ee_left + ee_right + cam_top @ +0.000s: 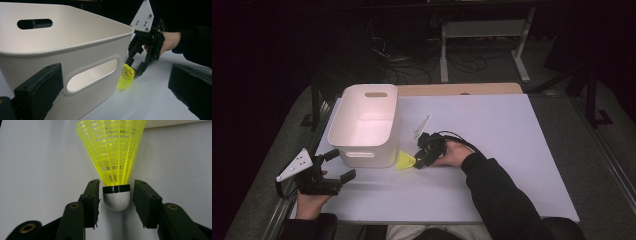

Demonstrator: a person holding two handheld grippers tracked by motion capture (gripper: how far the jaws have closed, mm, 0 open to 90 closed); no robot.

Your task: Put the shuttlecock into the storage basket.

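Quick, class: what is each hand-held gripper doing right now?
Left hand-held gripper: open, holding nothing, beside the white bin.
Right hand-held gripper: open, jaws around the yellow shuttlecock's cork, not gripping yet.

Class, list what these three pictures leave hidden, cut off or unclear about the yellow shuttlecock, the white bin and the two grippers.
- Shuttlecock: skirt rim cut off by the right gripper view's top edge.
- Bin: floor hidden by its own near wall in the left gripper view.
- Right gripper: slim gaps show beside the cork; contact unclear.
- Left gripper: jaws spread; the high view is too small for detail.
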